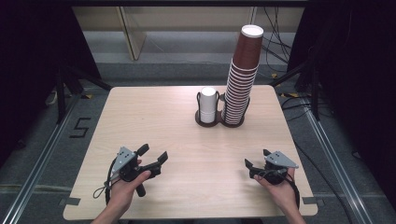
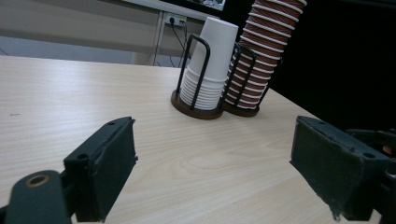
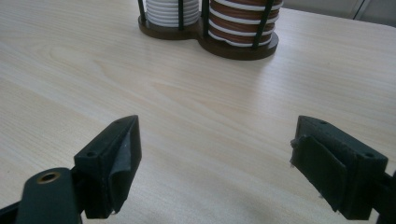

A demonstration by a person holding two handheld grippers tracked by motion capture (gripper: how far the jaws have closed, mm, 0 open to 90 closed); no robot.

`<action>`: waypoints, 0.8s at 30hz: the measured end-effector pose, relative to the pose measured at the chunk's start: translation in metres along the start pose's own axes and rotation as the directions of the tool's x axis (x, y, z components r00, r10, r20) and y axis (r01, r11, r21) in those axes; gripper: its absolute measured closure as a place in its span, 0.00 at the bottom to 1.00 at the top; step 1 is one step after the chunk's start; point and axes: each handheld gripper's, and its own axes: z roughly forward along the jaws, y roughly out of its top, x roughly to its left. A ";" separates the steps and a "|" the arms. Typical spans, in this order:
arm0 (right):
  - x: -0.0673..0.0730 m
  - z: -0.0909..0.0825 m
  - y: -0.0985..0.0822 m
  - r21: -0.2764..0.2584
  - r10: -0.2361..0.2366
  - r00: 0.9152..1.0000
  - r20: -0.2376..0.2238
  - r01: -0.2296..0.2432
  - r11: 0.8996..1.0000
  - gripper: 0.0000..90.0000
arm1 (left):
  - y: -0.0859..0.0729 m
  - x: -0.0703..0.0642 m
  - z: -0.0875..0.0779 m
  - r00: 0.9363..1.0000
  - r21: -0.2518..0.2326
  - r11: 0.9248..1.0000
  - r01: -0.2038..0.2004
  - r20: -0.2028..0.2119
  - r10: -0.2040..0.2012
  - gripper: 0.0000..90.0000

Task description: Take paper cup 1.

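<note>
**Cups stacked at the far edge, both grippers empty**

Cups sit in a dark double holder (image 1: pixel 219 122) near the middle of the table's (image 1: pixel 154 116) far edge. The white stack (image 1: pixel 208 103) is short and fills the holder's left ring; the brown stack (image 1: pixel 241 79) rises tall from the right ring and leans slightly to the right. The two stacks stand just beside each other.

Left gripper (image 1: pixel 156 157) is held near the front-left corner, its jaws spread apart with nothing between them. Right gripper (image 1: pixel 257 158) is held near the front-right corner, jaws likewise apart and empty. Both are well apart from the holder, with bare wood between.
</note>
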 end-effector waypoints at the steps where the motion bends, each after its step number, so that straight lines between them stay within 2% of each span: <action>1: 0.000 0.000 0.000 -0.003 -0.008 1.000 -0.002 0.008 1.000 0.19 | 0.000 -0.001 0.002 1.000 0.009 1.000 -0.007 0.006 0.007 0.14; 2: 0.000 0.000 0.000 -0.003 -0.008 1.000 -0.002 0.008 1.000 0.19 | 0.000 -0.001 0.002 1.000 0.009 1.000 -0.007 0.006 0.007 0.13; 3: 0.003 0.000 0.000 0.013 0.030 0.999 -0.012 -0.030 0.999 0.19 | 0.000 -0.003 0.005 1.000 0.021 1.000 -0.007 0.023 0.006 0.13; 4: 0.001 0.001 0.000 0.009 0.000 1.000 -0.018 0.000 1.000 0.19 | 0.001 -0.004 0.006 0.999 0.021 1.000 -0.003 0.037 0.002 0.12; 5: 0.002 0.000 0.000 0.016 0.002 1.000 -0.016 -0.002 1.000 0.19 | 0.001 -0.004 0.006 0.999 0.021 1.000 -0.003 0.037 0.002 0.12; 6: 0.005 0.000 0.000 0.015 0.036 0.999 -0.022 -0.036 0.999 0.19 | 0.004 -0.006 0.010 0.998 0.016 1.000 -0.008 0.065 0.007 0.12; 7: 0.005 0.000 0.000 0.015 0.036 0.999 -0.022 -0.036 0.999 0.19 | 0.004 -0.006 0.010 0.998 0.016 1.000 -0.008 0.065 0.007 0.12; 9: 0.004 0.003 0.002 0.001 -0.011 1.000 -0.017 0.011 1.000 0.20 | 0.012 -0.011 0.021 0.995 0.044 0.999 -0.015 0.103 0.011 0.11; 10: 0.004 0.004 0.002 -0.004 -0.019 1.000 -0.009 0.019 1.000 0.20 | 0.016 -0.012 0.027 0.992 0.052 0.998 -0.029 0.125 0.023 0.09; 11: 0.006 0.006 0.004 -0.001 -0.009 1.000 -0.020 0.009 1.000 0.20 | 0.022 -0.013 0.032 0.991 0.057 0.997 -0.055 0.129 0.047 0.07; 12: 0.009 0.006 0.006 -0.003 -0.005 1.000 -0.014 0.005 1.000 0.20 | 0.028 -0.013 0.037 0.990 0.043 0.996 -0.072 0.128 0.066 0.07; 13: 0.009 0.008 0.009 -0.018 -0.028 0.999 -0.025 0.027 0.999 0.20 | 0.035 -0.014 0.042 0.989 0.029 0.996 -0.081 0.123 0.077 0.07; 14: 0.011 0.008 0.012 -0.028 -0.033 0.999 -0.016 0.033 0.999 0.20 | 0.042 -0.014 0.048 0.989 0.016 0.996 -0.090 0.120 0.087 0.07; 15: 0.015 0.008 0.015 -0.025 -0.018 1.000 -0.021 0.018 1.000 0.20 | 0.048 -0.015 0.054 0.988 0.008 0.995 -0.100 0.122 0.099 0.07; 17: 0.021 0.012 0.020 -0.036 -0.023 0.999 -0.033 0.022 0.999 0.21 | 0.058 -0.015 0.067 0.986 -0.011 0.993 -0.120 0.115 0.120 0.08; 18: 0.023 0.013 0.024 -0.038 -0.045 0.998 -0.031 0.044 0.998 0.22 | 0.062 -0.016 0.074 0.985 -0.014 0.991 -0.133 0.110 0.134 0.09; 19: 0.025 0.015 0.027 -0.032 -0.047 0.998 -0.041 0.046 0.998 0.22 | 0.066 -0.016 0.080 0.983 -0.017 0.989 -0.150 0.101 0.151 0.09; 21: 0.028 0.022 0.036 -0.058 -0.050 0.997 -0.051 0.047 0.997 0.22 | 0.072 -0.017 0.095 0.981 -0.022 0.984 -0.176 0.080 0.177 0.09; 22: 0.033 0.025 0.040 -0.053 0.000 0.998 -0.060 -0.003 0.999 0.22 | 0.072 -0.017 0.095 0.981 -0.022 0.984 -0.176 0.080 0.177 0.09; 23: 0.032 0.031 0.045 -0.073 -0.035 0.997 -0.064 0.031 0.997 0.22 | 0.078 -0.018 0.109 0.978 -0.015 0.981 -0.195 0.075 0.196 0.09; 24: 0.036 0.036 0.049 -0.068 -0.017 0.997 -0.074 0.012 0.998 0.22 | 0.081 -0.019 0.116 0.975 -0.014 0.977 -0.211 0.072 0.211 0.10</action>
